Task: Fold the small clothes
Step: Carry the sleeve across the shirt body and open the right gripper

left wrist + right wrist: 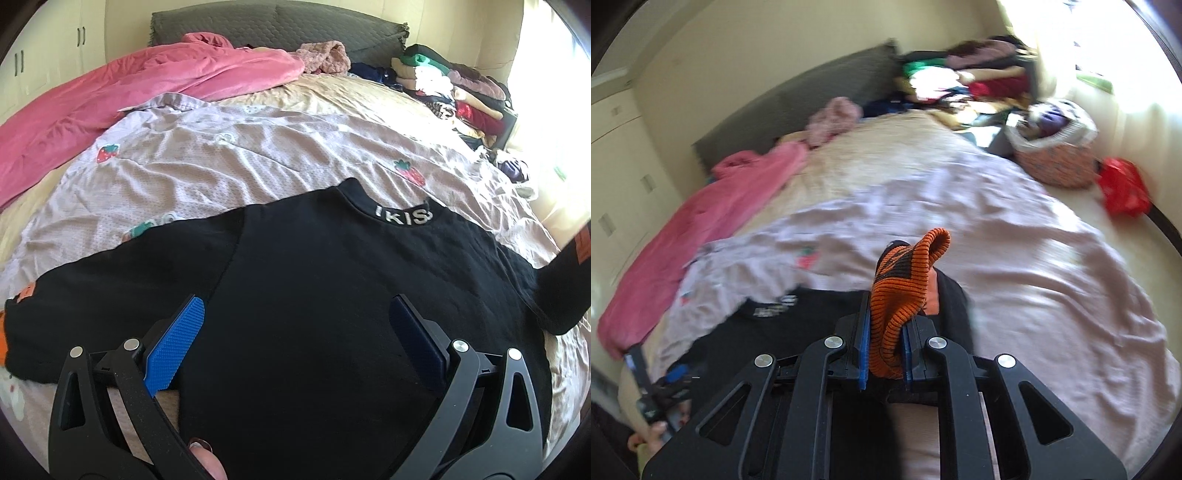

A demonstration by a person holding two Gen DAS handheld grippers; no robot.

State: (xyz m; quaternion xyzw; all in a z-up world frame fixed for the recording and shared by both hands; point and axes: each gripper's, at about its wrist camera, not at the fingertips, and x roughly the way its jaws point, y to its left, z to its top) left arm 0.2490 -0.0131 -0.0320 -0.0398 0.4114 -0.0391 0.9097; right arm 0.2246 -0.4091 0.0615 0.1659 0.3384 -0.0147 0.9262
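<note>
Now the orange cuff (905,295) is clamped in the right gripper (884,354); the left gripper (295,332) is held apart over the black sweater (314,277), spread near on the bed (258,147). The sleeve could be dragged, bunching the body.

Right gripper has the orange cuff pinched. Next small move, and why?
Probably carry the orange cuff inward across the black top to fold the sleeve over. The right gripper is shut on the cuff and has it lifted, while the left gripper is open over the flat body.

The left gripper (295,332) hovers with fingers spread; the right gripper (884,350) is clamped.
</note>
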